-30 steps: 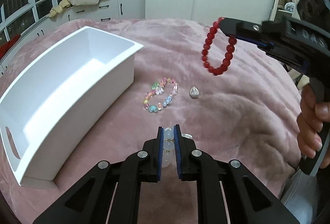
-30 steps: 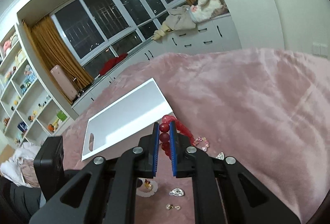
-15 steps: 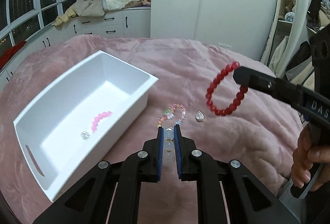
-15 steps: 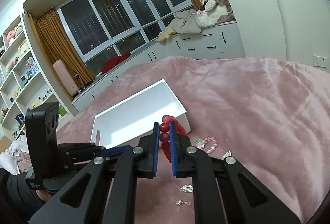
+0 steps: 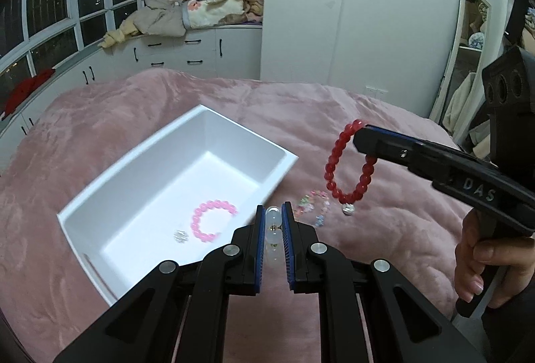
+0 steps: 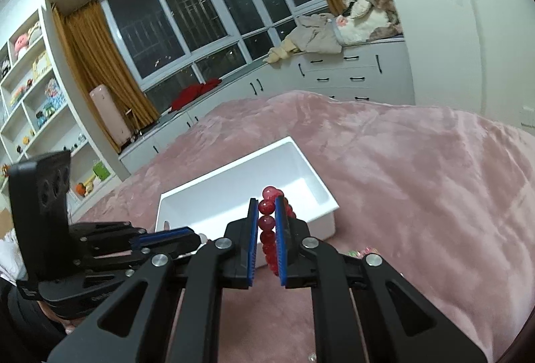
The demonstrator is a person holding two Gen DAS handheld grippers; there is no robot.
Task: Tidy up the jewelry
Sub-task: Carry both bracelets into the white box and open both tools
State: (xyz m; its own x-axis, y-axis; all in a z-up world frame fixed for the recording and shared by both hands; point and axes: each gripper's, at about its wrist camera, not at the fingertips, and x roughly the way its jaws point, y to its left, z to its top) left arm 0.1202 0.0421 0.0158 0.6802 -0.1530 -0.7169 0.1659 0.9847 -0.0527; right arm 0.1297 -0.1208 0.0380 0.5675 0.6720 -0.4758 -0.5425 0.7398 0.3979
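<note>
My left gripper [image 5: 273,218] is shut on a clear-white bead bracelet [image 5: 273,222], held above the near right edge of the white box [image 5: 287,159]. My right gripper [image 6: 266,212] is shut on a red bead bracelet [image 6: 266,222]; in the left wrist view it hangs [image 5: 334,175] in the air to the right of the box. A pink bead bracelet [image 5: 210,221] and a small clear stone [image 5: 180,236] lie inside the box. A pastel bead bracelet [image 5: 312,206] and a silvery drop pendant [image 5: 347,209] lie on the pink blanket beside the box.
The pink blanket [image 6: 418,179] covers the whole bed. White drawers with piled clothes [image 5: 187,15] stand behind it, shelves [image 6: 36,89] at the left. The other gripper's body [image 6: 43,222] sits low left in the right wrist view. A mirror [image 5: 468,62] stands at the right.
Both grippers have risen and drawn back with their bracelets. The box's inside with the pink bracelet has come into view. The red bracelet has moved closer to the box.
</note>
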